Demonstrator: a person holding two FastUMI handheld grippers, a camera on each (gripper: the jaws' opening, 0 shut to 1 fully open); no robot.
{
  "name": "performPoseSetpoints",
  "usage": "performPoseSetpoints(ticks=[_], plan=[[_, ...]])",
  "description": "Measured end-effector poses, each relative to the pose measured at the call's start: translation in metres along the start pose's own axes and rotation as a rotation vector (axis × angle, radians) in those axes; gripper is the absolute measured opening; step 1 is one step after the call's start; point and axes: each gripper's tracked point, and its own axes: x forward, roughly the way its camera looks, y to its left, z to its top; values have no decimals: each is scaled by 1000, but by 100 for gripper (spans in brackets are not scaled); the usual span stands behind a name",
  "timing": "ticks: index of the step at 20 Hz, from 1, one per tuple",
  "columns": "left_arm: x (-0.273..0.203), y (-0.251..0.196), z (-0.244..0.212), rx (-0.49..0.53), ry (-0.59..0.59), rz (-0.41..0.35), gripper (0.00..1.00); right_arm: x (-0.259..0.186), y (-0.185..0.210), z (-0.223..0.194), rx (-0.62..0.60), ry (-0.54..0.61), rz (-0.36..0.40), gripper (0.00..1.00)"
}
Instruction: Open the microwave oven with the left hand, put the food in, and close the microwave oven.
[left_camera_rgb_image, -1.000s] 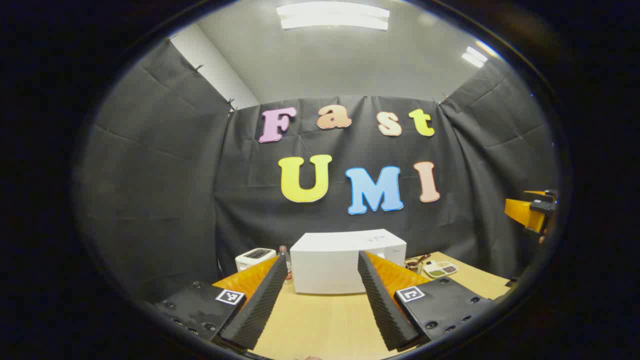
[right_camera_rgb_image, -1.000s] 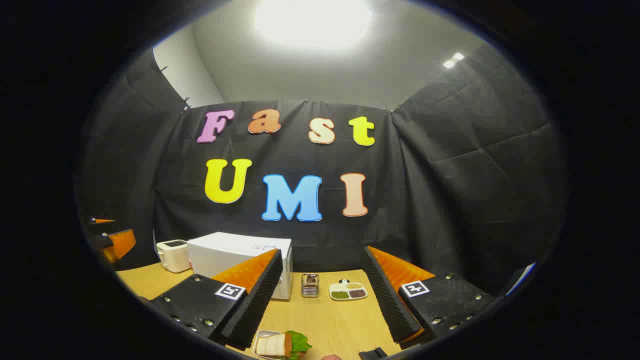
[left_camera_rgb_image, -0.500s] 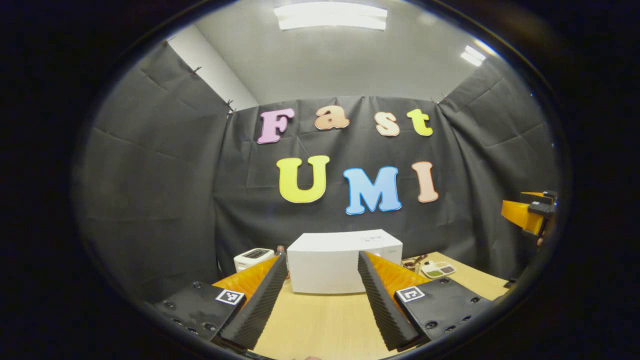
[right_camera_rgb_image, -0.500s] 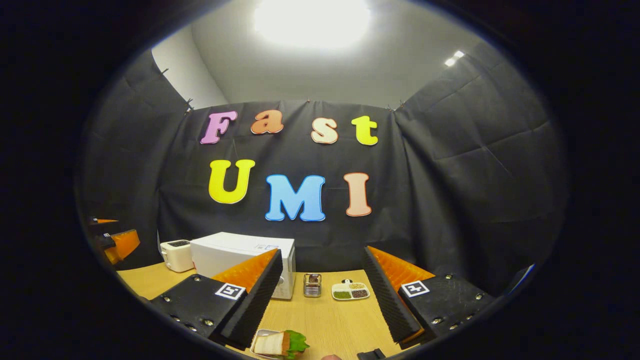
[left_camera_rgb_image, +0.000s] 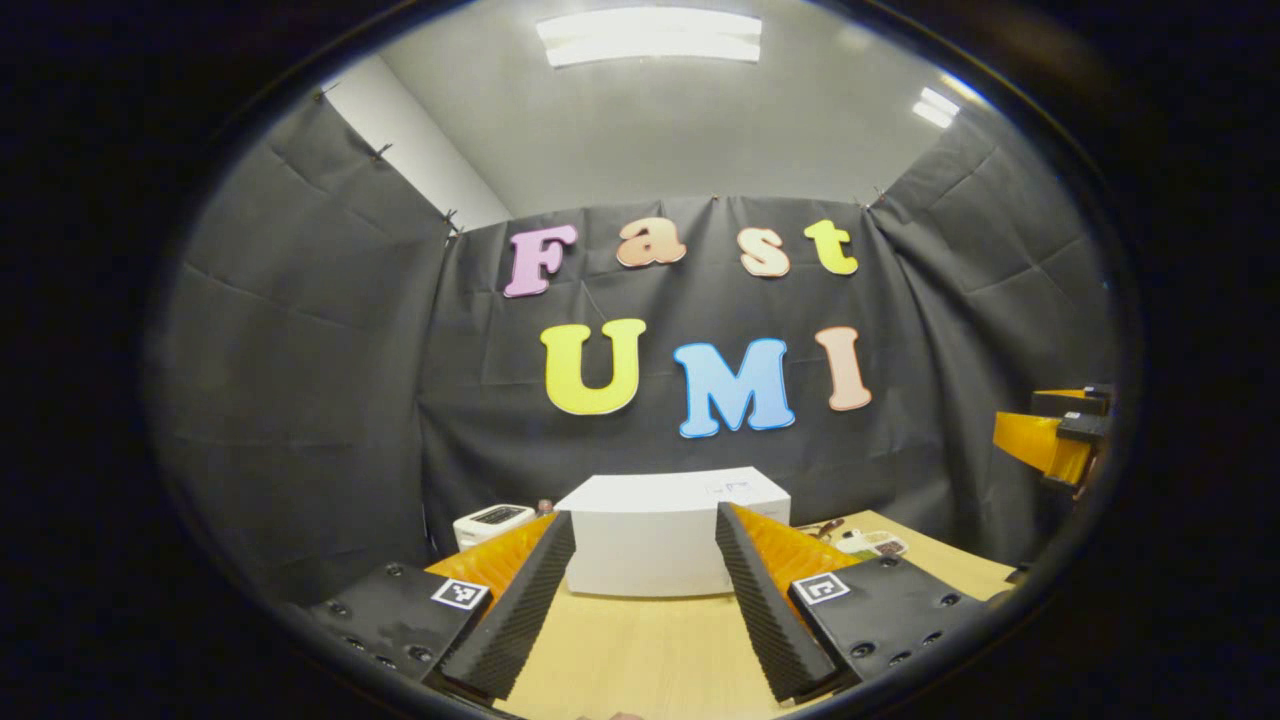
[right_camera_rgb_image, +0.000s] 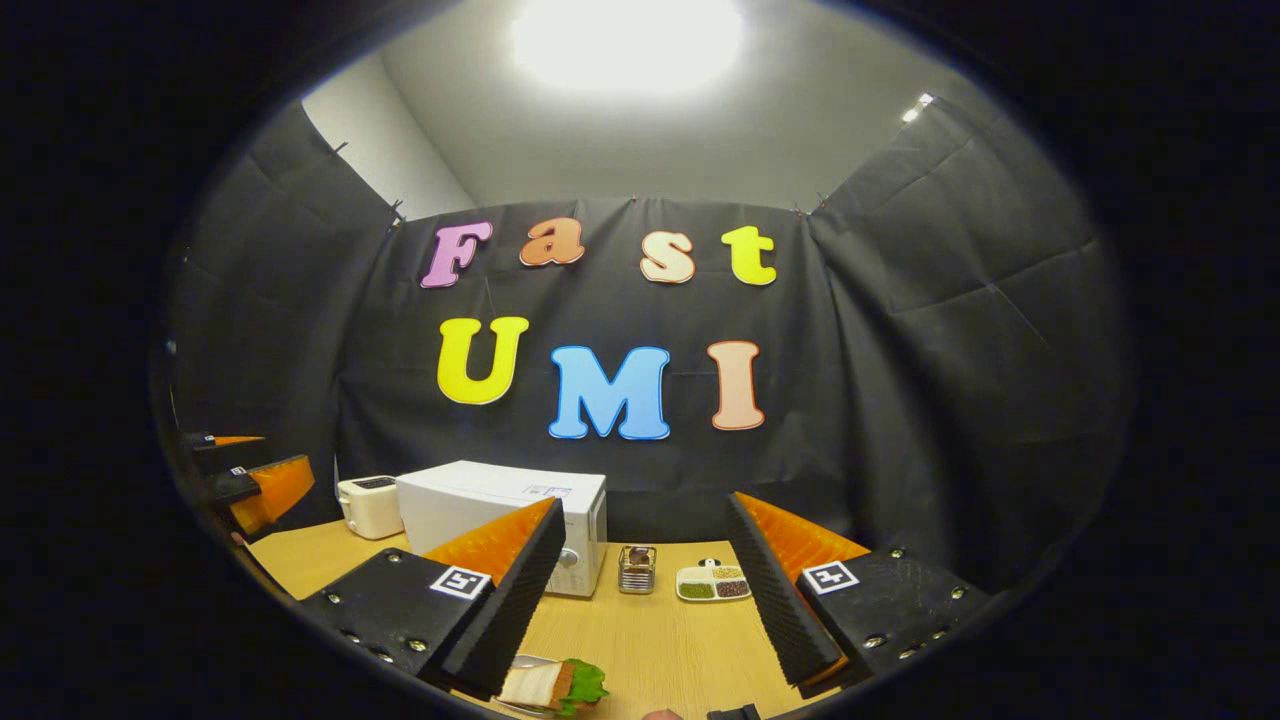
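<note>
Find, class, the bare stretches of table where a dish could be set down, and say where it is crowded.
Bare wood lies between the microwave and the left gripper, and ahead of the right gripper, short of the sectioned dish. Crowded: the back row of toaster, microwave, small rack and dish; the sandwich takes the near edge.

Bare table (left_camera_rgb_image: 640, 650) lies before the microwave (left_camera_rgb_image: 655, 545).

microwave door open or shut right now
Shut: the microwave's door sits flush with its white body, no gap or dark cavity showing.
</note>
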Motion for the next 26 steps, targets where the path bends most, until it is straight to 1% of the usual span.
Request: performPoseSetpoints(ticks=[3, 4, 8, 12, 15, 20, 26], plan=[[25, -18, -8, -32, 8, -21, 94, 2, -6, -2, -6, -7, 1, 97], [35, -22, -11, -41, 13, -26, 96, 3, -7, -5, -1, 1, -3, 97], [83, -32, -30, -55, 27, -52, 95, 11, -9, -7, -7, -4, -28, 97], [135, -53, -50, -52, 12, -131, 95, 24, -9, -14, -16, 12, -87, 98], [175, -70, -78, -40, 39, -184, 96, 33, -9, -11, -18, 5, -140, 98], [236, -102, -130, -43, 111, -241, 95, 44, -15, -13, -58, 22, -231, 97], [291, -137, -184, -44, 193, -288, 96, 44, -28, -22, -100, 71, -339, 97]])
